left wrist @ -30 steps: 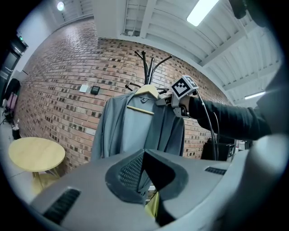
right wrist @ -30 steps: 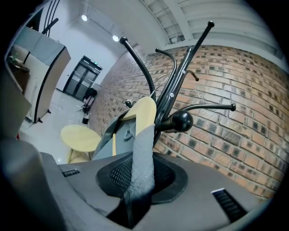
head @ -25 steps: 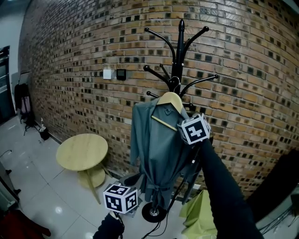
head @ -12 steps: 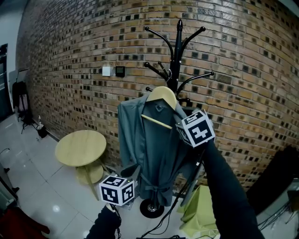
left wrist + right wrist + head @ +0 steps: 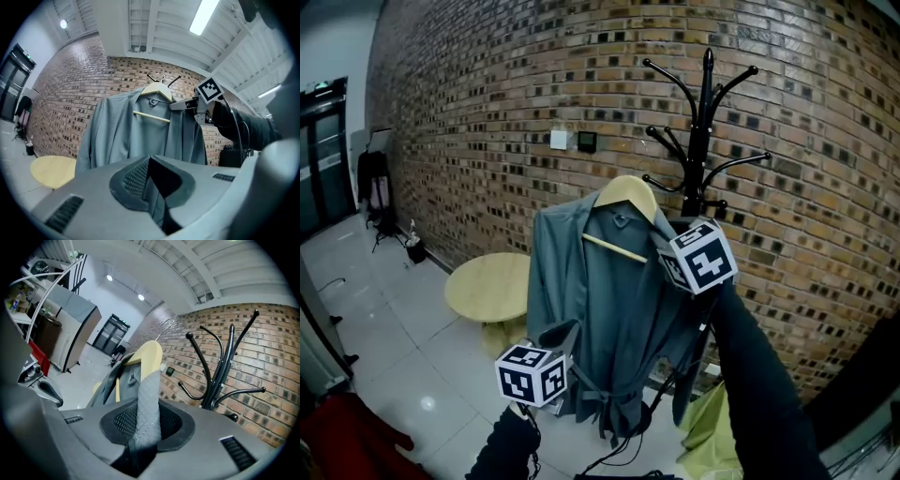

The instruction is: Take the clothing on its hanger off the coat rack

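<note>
A grey-green robe (image 5: 600, 300) hangs on a pale wooden hanger (image 5: 628, 192), a little left of the black coat rack (image 5: 705, 141) and clear of its hooks. My right gripper (image 5: 664, 234) is shut on the hanger's right shoulder through the robe's fabric; in the right gripper view the cloth-covered hanger arm (image 5: 149, 394) rises from between the jaws of that gripper (image 5: 146, 425), with the rack (image 5: 225, 366) apart at the right. My left gripper (image 5: 561, 342) is lower down, shut on a fold of the robe (image 5: 154, 197). The hanger's hook (image 5: 159, 78) is free.
A round pale wooden table (image 5: 492, 286) stands left of the robe by the brick wall (image 5: 487, 112). A yellow-green cloth (image 5: 708, 427) lies on the floor below the rack. A red object (image 5: 347, 441) is at the lower left, dark doors (image 5: 323, 150) at the far left.
The hanger with the robe has come away from the rack and now hangs to its left. Both grippers have kept their hold and moved with it.
</note>
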`<state>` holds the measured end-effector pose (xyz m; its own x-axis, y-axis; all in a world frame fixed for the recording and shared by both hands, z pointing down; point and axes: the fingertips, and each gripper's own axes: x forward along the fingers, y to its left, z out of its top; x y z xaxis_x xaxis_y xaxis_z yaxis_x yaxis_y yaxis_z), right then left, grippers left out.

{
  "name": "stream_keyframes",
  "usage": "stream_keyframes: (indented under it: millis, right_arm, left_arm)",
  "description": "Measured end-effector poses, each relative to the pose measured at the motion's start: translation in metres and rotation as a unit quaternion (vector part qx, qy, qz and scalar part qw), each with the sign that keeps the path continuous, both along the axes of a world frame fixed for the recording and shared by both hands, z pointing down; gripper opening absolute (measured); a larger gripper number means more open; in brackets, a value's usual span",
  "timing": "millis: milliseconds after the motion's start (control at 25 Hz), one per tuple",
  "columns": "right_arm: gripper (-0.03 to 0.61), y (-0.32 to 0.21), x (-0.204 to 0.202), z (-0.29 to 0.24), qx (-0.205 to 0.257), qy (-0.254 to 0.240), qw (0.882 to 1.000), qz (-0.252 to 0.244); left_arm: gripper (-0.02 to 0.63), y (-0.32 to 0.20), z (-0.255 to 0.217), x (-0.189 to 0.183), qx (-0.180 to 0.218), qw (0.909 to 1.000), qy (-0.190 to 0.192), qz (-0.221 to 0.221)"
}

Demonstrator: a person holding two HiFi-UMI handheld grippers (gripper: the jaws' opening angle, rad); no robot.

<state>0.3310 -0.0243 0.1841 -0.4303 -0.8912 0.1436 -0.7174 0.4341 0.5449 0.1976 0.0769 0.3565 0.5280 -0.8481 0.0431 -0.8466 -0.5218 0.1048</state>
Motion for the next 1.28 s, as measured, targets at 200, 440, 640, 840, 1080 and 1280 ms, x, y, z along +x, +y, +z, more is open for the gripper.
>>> stream_keyframes:
  millis: [200, 440, 640, 840, 1080, 1280]
  right_arm:
    - [0.052, -0.012, -0.059, 0.017, -0.018, -0.01, 1.0, -0.02]
    - [0.052, -0.035, -0.121, 0.013, -0.02, -0.015, 0.999, -0.027]
    - [0.052, -0.076, -0.176, 0.003, -0.02, -0.013, 0.999, -0.035]
    - [0.052, -0.133, -0.221, -0.01, -0.01, -0.004, 0.999, -0.05]
    - [0.052, -0.229, -0.277, -0.041, 0.017, -0.003, 0.996, -0.084]
    - [0.052, -0.314, -0.33, -0.087, 0.031, -0.009, 0.993, -0.112]
  left_arm:
    - [0.003, 0.013, 0.007, -0.07, -0.006, 0.9991, -0.004, -0.042]
    - [0.003, 0.018, 0.017, -0.144, -0.014, 0.9968, -0.017, -0.077]
    - [0.003, -0.005, 0.022, -0.198, -0.022, 0.9931, -0.033, -0.11]
    - [0.003, -0.055, 0.017, -0.227, -0.019, 0.9909, -0.038, -0.128]
    - [0.003, -0.163, -0.01, -0.246, 0.003, 0.9895, -0.046, -0.137]
    - [0.003, -0.254, -0.05, -0.28, 0.02, 0.9862, -0.052, -0.156]
